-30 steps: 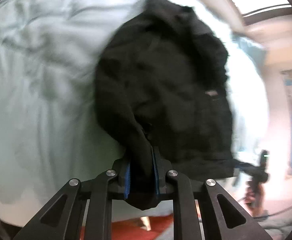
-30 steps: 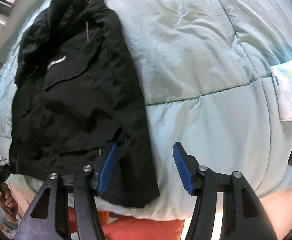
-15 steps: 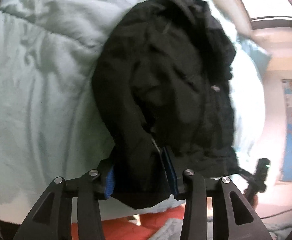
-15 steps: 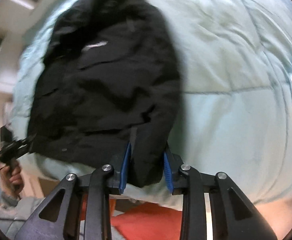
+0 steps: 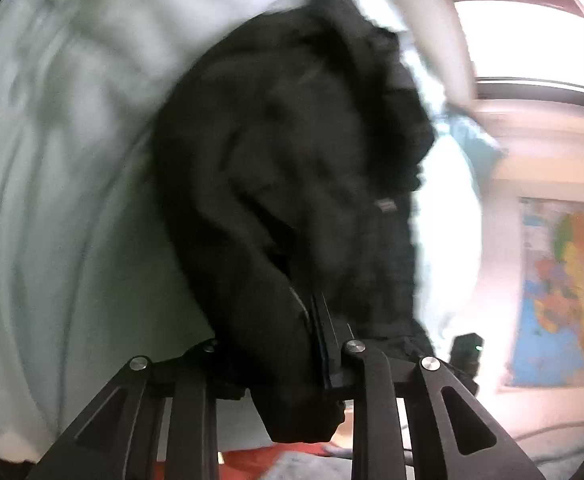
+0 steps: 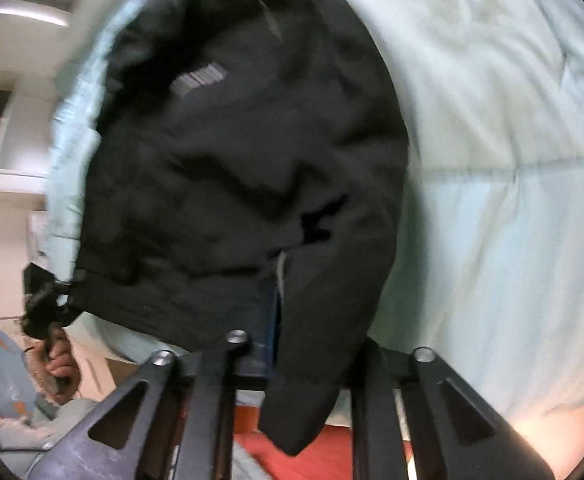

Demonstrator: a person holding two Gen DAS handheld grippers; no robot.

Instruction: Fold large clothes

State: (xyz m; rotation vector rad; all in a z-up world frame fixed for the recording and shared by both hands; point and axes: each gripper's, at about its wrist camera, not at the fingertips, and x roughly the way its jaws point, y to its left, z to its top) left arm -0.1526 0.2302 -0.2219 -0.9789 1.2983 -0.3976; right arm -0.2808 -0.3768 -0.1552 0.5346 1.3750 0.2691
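A black jacket lies on a pale green quilt, collar at the far end. My left gripper is shut on the jacket's left sleeve cuff, which hangs between the fingers. In the right wrist view the same jacket fills the middle. My right gripper is shut on the right sleeve cuff, whose end droops below the fingers. Both views are blurred by motion.
The quilt covers the bed to the right of the jacket. A coloured wall map hangs at the right. Red floor shows below the bed edge. The person's hand on the other gripper's handle is at the lower left.
My right gripper has closed on the right sleeve. My left gripper opened briefly and has closed again on the left sleeve. Both sleeves are lifted and the jacket looms closer.
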